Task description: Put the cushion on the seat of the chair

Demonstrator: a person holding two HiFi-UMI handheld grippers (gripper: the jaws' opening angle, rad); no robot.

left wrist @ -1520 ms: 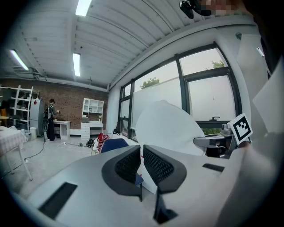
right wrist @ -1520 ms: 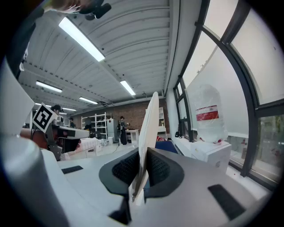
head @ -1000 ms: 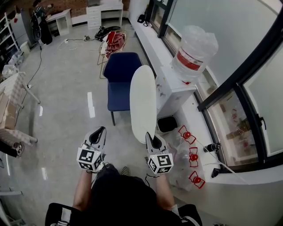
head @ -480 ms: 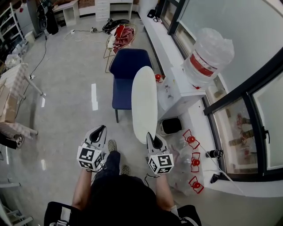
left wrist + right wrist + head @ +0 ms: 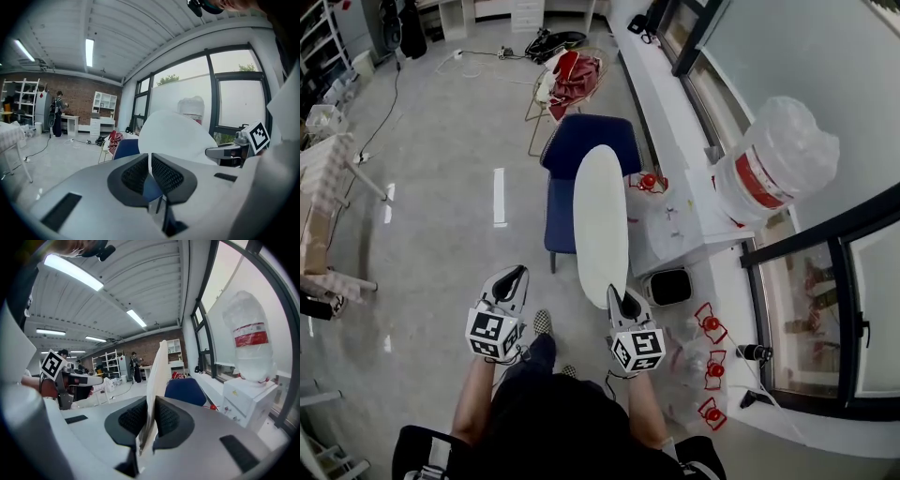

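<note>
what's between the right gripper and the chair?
Only the cushion, held on edge by the right gripper; the head view shows it spanning that stretch toward the chair.

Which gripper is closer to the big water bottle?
Right. The right gripper, holding the white cushion, is on the same side as the water bottle; the left gripper is farther off, beyond the cushion.

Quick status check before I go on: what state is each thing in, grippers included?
cushion: held upright on edge, not yet on the chair.
chair: upright, visible part of seat bare.
right gripper: fingers shut on the cushion's near edge.
left gripper: fingers shut, nothing between them.
water bottle: upside down on the white dispenser.
</note>
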